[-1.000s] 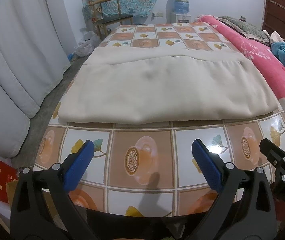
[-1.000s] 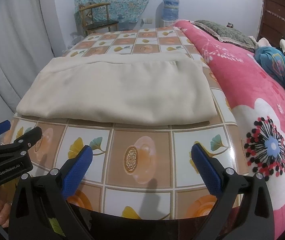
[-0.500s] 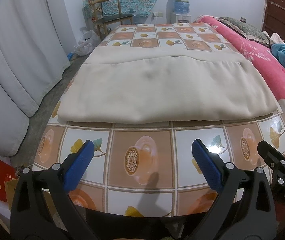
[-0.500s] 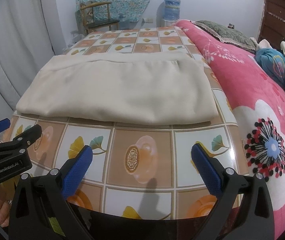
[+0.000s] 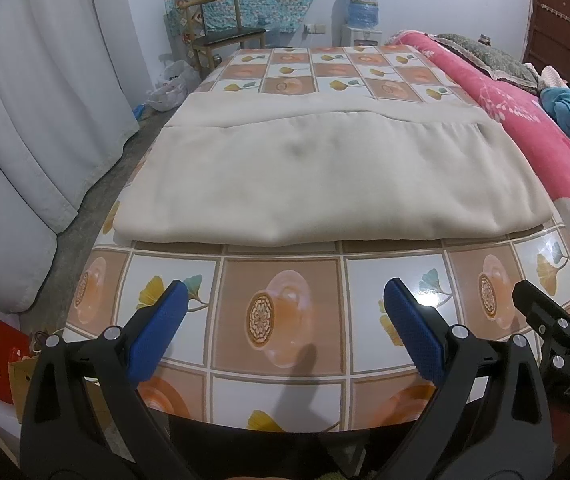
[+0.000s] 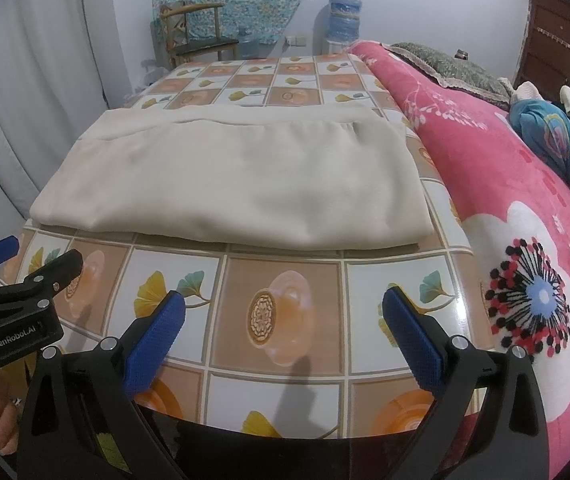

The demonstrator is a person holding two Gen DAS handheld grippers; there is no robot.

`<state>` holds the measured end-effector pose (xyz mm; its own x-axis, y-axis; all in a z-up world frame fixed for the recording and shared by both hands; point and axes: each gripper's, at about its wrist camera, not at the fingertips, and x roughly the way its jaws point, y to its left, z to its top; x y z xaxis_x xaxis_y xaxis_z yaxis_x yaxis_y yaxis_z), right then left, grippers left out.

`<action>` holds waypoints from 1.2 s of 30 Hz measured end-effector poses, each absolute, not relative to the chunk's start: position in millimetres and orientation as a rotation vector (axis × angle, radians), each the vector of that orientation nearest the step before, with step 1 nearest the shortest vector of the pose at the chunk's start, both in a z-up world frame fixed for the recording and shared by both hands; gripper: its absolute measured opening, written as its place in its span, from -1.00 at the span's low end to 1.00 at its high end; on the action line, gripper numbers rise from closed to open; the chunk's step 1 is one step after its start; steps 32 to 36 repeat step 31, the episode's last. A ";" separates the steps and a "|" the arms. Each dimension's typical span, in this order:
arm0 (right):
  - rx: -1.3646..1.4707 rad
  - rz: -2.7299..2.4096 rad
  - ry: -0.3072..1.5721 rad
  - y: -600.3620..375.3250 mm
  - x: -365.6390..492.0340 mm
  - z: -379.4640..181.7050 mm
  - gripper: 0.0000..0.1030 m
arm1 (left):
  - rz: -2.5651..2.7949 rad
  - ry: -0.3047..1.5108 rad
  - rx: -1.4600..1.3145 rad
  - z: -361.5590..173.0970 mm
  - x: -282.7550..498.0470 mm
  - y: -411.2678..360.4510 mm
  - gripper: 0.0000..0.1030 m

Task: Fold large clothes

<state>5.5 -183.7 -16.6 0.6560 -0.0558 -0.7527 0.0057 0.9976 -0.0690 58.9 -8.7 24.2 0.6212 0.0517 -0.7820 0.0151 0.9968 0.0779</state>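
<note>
The left gripper [image 5: 283, 322] and right gripper [image 6: 283, 320] both hover with jaws spread wide and empty above the near edge of the table [image 5: 281, 360], short of the cream cloth [image 5: 325, 184], which lies flat and already doubled over across the table's middle. The likely fault is a shallow pinch at the near fold (the layers sit closely stacked), which would lift only the top layer. Uneven lifting between grippers would skew the next fold toward the pink blanket [image 6: 525, 216].

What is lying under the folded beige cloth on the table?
The beige cloth lies on the table's tiled-pattern cover, which shows on its near and far sides. A lower layer of the same cloth shows at its far edge. Anything else beneath is covered.
</note>
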 end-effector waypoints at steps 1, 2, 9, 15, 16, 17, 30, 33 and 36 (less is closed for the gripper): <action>-0.064 -0.035 0.855 -183.5 5.6 -16.5 0.87 | 0.021 0.900 0.080 24.8 58.3 -9.6 0.84; -0.064 -0.034 0.855 -183.4 6.0 -16.3 0.87 | 0.021 0.901 0.079 24.8 58.4 -9.5 0.84; -0.064 -0.035 0.855 -182.7 5.9 -16.6 0.87 | 0.020 0.901 0.078 24.8 57.5 -11.0 0.84; -0.066 -0.033 0.859 -184.4 5.9 -16.7 0.87 | 0.019 0.906 0.076 25.7 55.6 -15.9 0.84; -0.066 -0.033 0.859 -184.9 5.6 -16.7 0.87 | 0.019 0.905 0.076 25.9 55.3 -16.5 0.84; -0.066 -0.032 0.859 -185.1 5.8 -16.7 0.87 | 0.018 0.906 0.075 24.7 56.2 -16.5 0.84; -0.068 -0.033 0.862 -189.1 6.9 -17.1 0.87 | 0.017 0.907 0.068 24.6 57.7 -17.9 0.84; -0.069 -0.033 0.862 -190.2 7.5 -17.2 0.87 | 0.016 0.906 0.066 24.6 58.4 -18.5 0.84; -0.069 -0.033 0.862 -190.2 7.5 -17.2 0.87 | 0.016 0.906 0.066 24.6 58.4 -18.5 0.84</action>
